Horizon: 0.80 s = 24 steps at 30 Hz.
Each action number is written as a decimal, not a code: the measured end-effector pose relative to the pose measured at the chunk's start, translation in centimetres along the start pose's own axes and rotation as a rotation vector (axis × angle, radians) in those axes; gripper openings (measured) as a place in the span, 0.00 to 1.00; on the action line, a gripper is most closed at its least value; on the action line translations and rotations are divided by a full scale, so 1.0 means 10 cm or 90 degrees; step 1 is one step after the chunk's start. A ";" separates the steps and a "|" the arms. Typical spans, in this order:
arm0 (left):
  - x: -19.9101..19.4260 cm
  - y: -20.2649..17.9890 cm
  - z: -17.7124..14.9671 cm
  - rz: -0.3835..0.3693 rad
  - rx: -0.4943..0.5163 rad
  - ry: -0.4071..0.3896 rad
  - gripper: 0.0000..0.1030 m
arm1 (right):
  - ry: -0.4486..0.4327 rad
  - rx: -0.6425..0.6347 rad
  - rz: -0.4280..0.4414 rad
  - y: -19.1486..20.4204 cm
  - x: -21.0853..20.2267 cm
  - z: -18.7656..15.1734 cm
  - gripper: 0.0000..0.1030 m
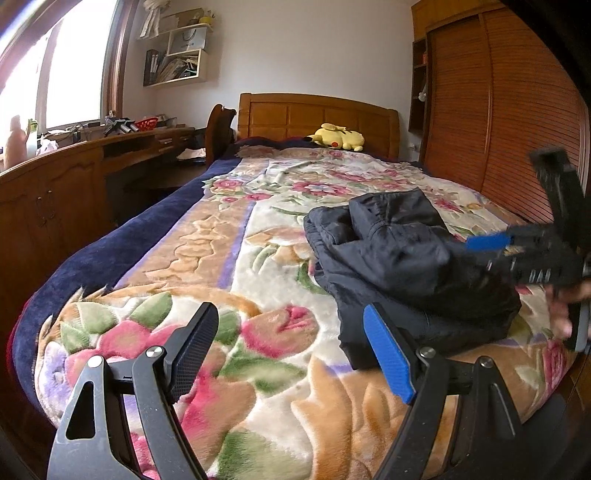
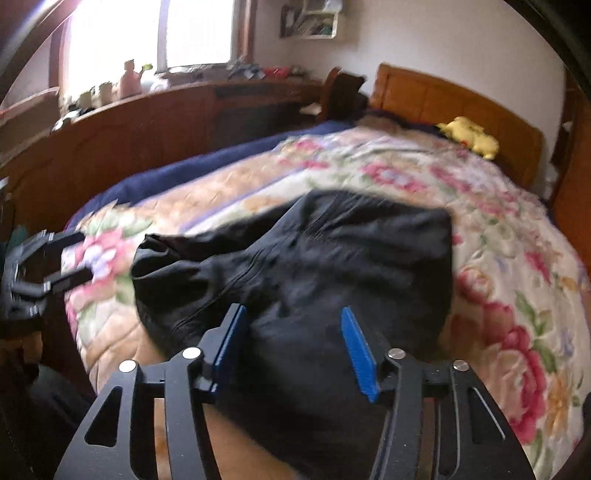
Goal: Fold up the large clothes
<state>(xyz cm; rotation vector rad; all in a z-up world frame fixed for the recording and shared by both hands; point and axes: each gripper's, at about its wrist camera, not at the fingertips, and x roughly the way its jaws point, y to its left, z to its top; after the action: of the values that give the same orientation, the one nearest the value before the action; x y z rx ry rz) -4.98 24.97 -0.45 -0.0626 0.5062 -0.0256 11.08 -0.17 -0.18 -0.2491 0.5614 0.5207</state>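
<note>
Yellow plush toy sits at 12 o'clock by the headboard, well clear of the black garment. Left gripper hangs wide open over the floral blanket. Right gripper tilts down at the garment, jaws apart, gripping nothing.

Blown-out window glare, fisheye warp w/ dark corners, right-wrist motion blur.

Both wrist cameras look low from the bed's foot toward the wooden headboard at twelve o'clock, sharing the crumpled black garment; the right view sits nearer it.
</note>
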 end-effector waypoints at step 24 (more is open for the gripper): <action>0.07 -0.10 -0.03 0.005 0.018 0.018 0.80 | 0.029 -0.022 0.051 -0.17 0.40 0.41 0.37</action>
<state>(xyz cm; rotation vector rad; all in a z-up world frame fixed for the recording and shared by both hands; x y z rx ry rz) -4.52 23.96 -1.01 -0.0330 0.5335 -0.0251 16.66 1.51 1.09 -0.2734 0.6093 0.6037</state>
